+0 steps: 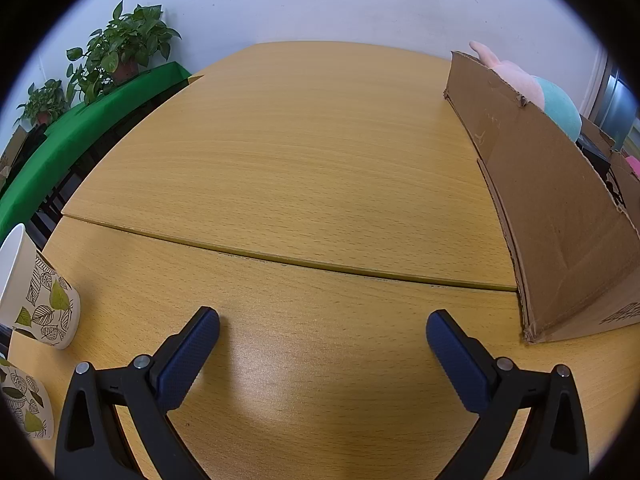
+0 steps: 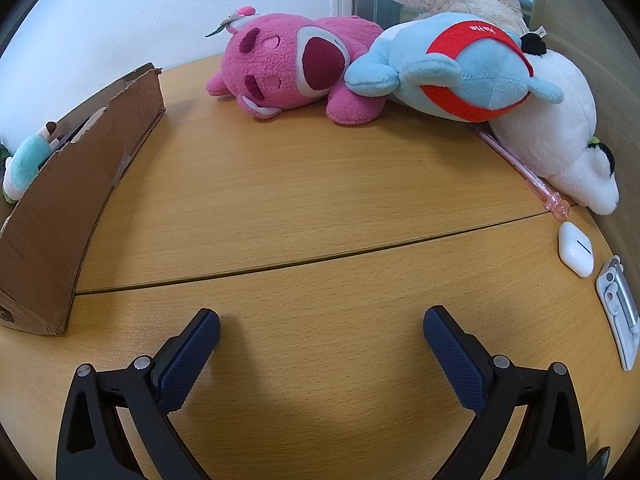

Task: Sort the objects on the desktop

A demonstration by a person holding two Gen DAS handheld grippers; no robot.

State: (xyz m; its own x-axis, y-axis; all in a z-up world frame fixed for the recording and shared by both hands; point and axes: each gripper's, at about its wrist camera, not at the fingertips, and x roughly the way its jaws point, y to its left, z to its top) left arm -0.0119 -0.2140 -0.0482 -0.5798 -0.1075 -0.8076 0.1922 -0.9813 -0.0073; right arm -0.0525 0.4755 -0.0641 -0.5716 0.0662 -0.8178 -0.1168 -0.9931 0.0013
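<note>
Both empty: left gripper (image 1: 322, 330) and right gripper (image 2: 321, 328), jaws wide over bare desk (image 2: 320, 200). Advised first pick: pink plush (image 2: 296, 68), twelve o'clock; approach squarely, pinch body, carry to cardboard box (image 2: 72, 184), nine o'clock.

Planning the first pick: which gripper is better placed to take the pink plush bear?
Right. The open right gripper faces the pink plush bear across bare table; the left gripper, also open, sees no bear.
</note>
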